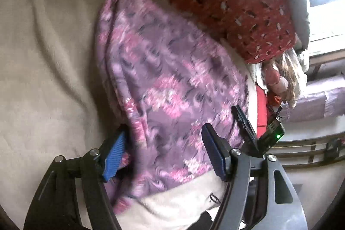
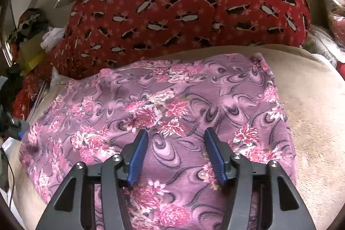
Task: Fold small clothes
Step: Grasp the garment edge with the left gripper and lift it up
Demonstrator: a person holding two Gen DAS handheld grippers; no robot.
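Left gripper (image 1: 163,148) released | right gripper (image 2: 175,156) released | floral cloth (image 2: 163,105) flat on beige blanket (image 2: 312,113) | red blanket (image 2: 183,3) behind

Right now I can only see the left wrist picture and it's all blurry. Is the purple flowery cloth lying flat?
Observer: Mostly. In the right wrist view the purple flowery cloth is spread fairly smooth on the beige blanket, with sharp pink flowers.
Operator: Is the other grabber holding it?
Observer: No. The right gripper has its blue pads apart above the cloth, nothing pinched between them.
Operator: What are the spots on the red thing behind?
Observer: On the red blanket they look like little black and white animal shapes, maybe penguins.
Operator: Can you see my grabber from there?
Observer: Just a bit of the left gripper, at the cloth's left corner.
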